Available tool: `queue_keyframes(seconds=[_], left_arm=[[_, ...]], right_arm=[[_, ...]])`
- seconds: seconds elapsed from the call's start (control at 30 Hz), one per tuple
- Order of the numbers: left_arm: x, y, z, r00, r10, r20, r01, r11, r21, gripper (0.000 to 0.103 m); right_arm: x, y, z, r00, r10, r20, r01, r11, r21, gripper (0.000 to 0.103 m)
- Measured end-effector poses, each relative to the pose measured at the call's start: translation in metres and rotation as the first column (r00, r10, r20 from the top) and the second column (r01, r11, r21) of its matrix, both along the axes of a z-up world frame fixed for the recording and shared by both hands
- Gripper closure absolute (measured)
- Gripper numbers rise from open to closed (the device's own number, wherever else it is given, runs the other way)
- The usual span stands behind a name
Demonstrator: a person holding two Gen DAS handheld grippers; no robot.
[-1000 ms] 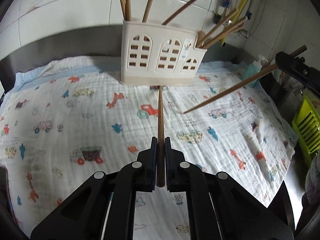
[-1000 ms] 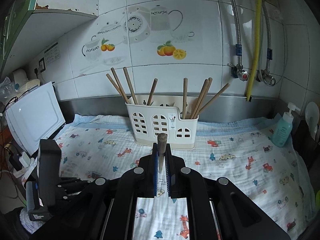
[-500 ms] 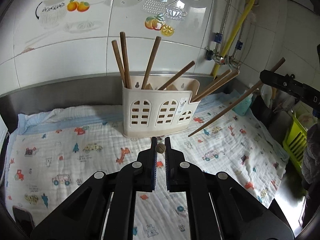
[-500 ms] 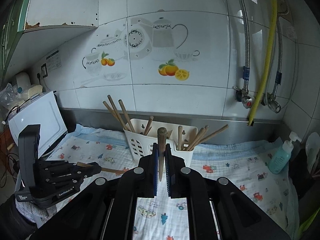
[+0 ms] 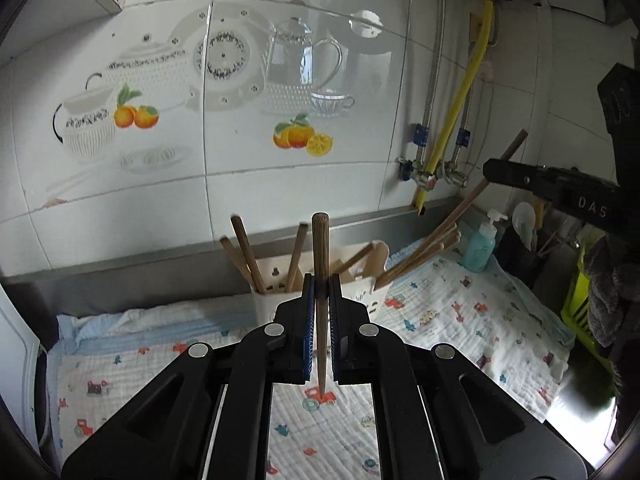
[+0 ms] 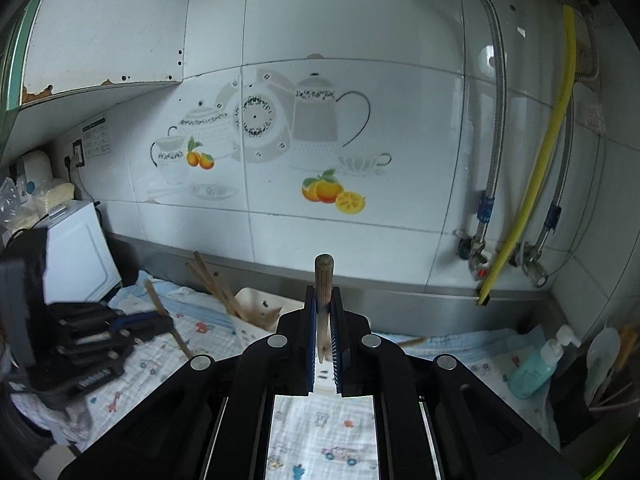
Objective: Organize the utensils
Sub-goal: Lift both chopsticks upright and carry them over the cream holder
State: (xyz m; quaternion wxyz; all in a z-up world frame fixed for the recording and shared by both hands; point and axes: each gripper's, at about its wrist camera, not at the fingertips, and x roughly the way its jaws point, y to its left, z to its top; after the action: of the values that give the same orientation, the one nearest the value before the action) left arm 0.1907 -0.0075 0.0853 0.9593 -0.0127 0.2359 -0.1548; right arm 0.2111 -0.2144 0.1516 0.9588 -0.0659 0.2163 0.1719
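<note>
**Both grippers clamped on wooden chopsticks above the holder**

In my left wrist view the left gripper [image 5: 320, 280] sits at lower centre, its matte black jaws pressed narrow onto a chopstick [image 5: 320, 256]. The stick is round, dark brown with a fine grain, blunt at the top and tapering to a point that shows below the blue ribbed pads [image 5: 307, 320]. It stands nearly upright in the frame.

Just behind the fingertips is the utensil holder [image 5: 276, 276], a cream plastic caddy with smooth walls and small keyhole slots along its back rim. Several more wooden sticks lean out of it: a pair at its left end, one near the middle, and a fan of them tilting toward the right of the frame.

At the right edge of this view I see the right gripper [image 5: 552, 184], flat and black with raised lettering, holding its own long chopstick [image 5: 480, 192] on a slant that runs down toward the fanned sticks.

The right wrist view shows that stick [image 6: 323, 280] end-on at centre, a pale, grained round tip pinched between narrow jaws, with the holder's rim [image 6: 256, 294] peeking out behind and to the left. The left gripper appears blurred at the left edge.

The table is covered by a quilted white cloth [image 5: 472, 320] printed with small cars and animals. A teal pump bottle [image 5: 480, 246] stands at right against the glossy tiled wall [image 5: 304, 184].
</note>
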Motion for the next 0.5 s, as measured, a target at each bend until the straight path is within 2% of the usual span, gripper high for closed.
queue_keyframes(seconds=[0.27, 0.5], left_arm=[[0.005, 0.007, 0.069, 0.987, 0.045, 0.158, -0.049, 0.998, 0.026, 0.098], [0.021, 0.003, 0.097, 0.969, 0.082, 0.234, -0.091, 0.995, 0.028, 0.098]], right_arm=[[0.022, -0.001, 0.011, 0.999, -0.029, 0.016, 0.029, 1.000, 0.004, 0.097], [0.039, 0.001, 0.001, 0.999, -0.036, -0.003, 0.036, 0.999, -0.017, 0.097]])
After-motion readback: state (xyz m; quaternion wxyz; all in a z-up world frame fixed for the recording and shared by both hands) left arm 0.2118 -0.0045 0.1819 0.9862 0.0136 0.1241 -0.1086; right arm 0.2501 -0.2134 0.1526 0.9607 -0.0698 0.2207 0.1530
